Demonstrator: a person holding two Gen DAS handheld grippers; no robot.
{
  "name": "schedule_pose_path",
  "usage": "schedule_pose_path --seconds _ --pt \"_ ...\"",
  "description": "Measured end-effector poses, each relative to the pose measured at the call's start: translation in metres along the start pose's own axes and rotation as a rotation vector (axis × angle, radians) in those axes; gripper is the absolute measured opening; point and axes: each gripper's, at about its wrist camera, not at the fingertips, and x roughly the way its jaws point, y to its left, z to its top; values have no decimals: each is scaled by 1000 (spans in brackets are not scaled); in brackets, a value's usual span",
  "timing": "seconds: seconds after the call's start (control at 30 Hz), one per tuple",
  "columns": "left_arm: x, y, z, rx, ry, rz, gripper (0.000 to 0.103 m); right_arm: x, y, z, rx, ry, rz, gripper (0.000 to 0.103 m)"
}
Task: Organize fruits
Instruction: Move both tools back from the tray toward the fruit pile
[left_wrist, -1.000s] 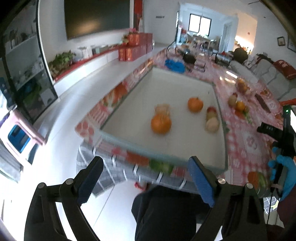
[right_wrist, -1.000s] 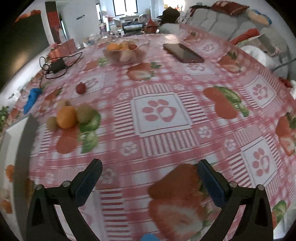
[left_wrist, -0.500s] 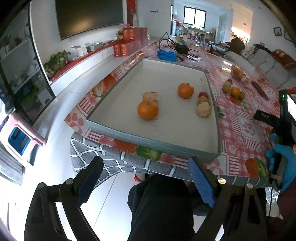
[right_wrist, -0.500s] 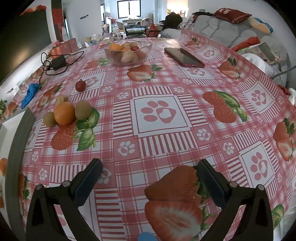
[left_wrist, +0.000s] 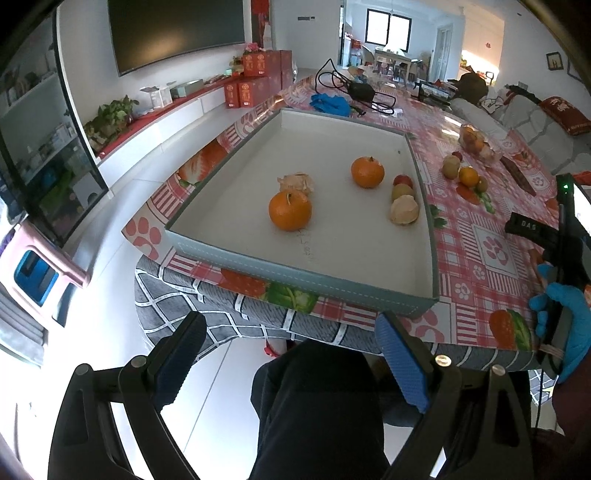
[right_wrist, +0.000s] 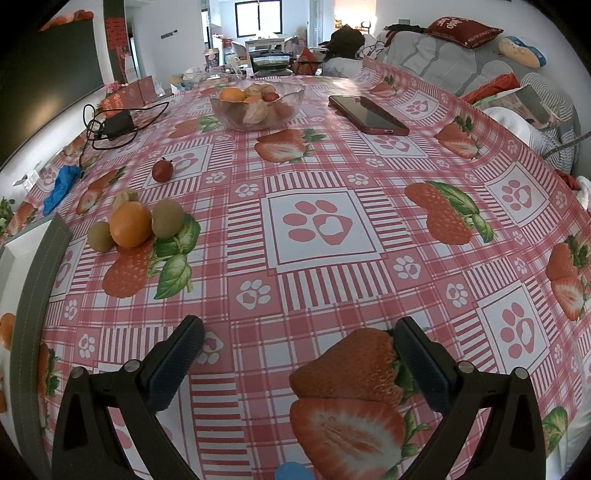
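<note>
Shallow grey rectangular tray (left_wrist: 295, 275) holds two round oranges (left_wrist: 290, 210) (left_wrist: 367, 171), two papery husked fruits, one green and one red fruit. On the tablecloth: orange (right_wrist: 130, 224) between two kiwis, small red fruit (right_wrist: 162, 169), clear glass fruit bowl (right_wrist: 257, 106).

From my right view, the tray (right_wrist: 33, 280) is cut off at left; bowl (right_wrist: 258, 107) fruits overlap, uncountable.
</note>
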Motion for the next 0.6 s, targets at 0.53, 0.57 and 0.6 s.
schedule_pose_path --seconds 0.53,0.57,0.6 --pt "-4 3 12 38 -29 25 94 0 0 0 0 0 1 103" --pt "-7 6 19 43 -42 28 94 0 0 0 0 0 1 103" --pt "-10 9 26 43 -53 25 94 0 -1 0 0 -1 1 103"
